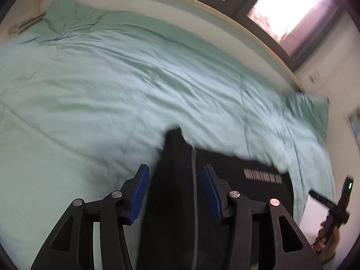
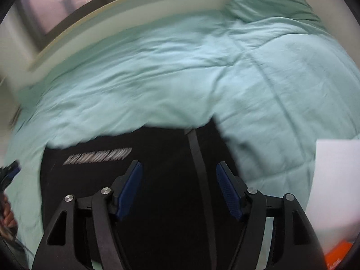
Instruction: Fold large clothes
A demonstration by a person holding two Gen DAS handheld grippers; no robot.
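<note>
Left gripper and right gripper both gape, angled downward.

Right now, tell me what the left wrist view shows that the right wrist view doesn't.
Only the left wrist view: the left gripper up close, jaws open over the black garment, and the right gripper in a hand at the lower right edge.

Only the right wrist view: the right gripper up close, jaws open, a white sheet and something orange at the right.

Both: the garment with its white lettering and grey stripe, lying on the green quilt, and the window.

Mint green quilt, window, pillow
</note>
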